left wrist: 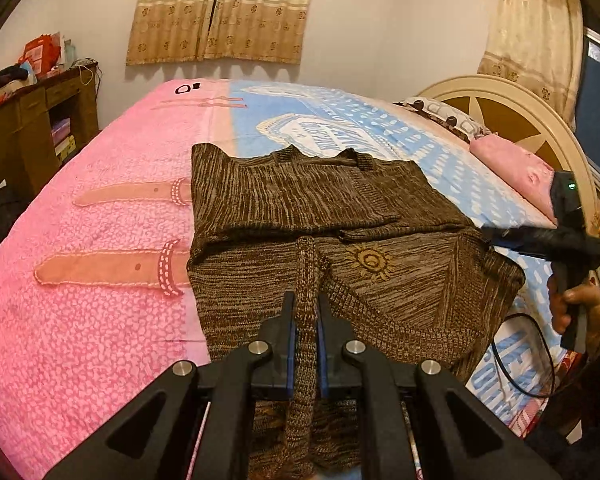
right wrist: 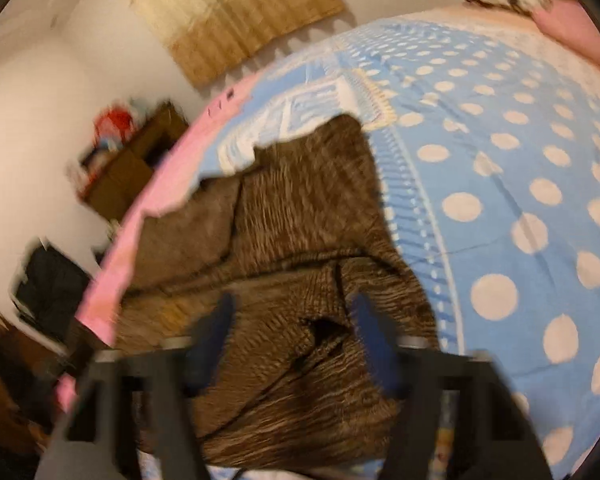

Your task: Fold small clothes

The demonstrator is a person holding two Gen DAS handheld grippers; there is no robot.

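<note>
A brown marled knit sweater (left wrist: 340,208) lies spread on the bed, its sleeves folded across the chest and a sun motif (left wrist: 370,262) showing on the lower half. My left gripper (left wrist: 306,320) is shut on a ribbed band of the sweater's near edge, which runs up between the blue pads. In the left wrist view my right gripper (left wrist: 496,236) reaches in at the sweater's right edge, held by a hand (left wrist: 576,304). The right wrist view is blurred: my right gripper (right wrist: 292,328) stands open just over the sweater (right wrist: 300,220), and its pads (right wrist: 220,320) press on nothing.
The bed cover (left wrist: 100,240) is pink on the left and blue with white dots on the right. A pink pillow (left wrist: 516,172) and a cream headboard (left wrist: 512,108) are at the far right. A cluttered wooden desk (left wrist: 32,120) stands left of the bed. A black cable (left wrist: 516,360) loops at the right.
</note>
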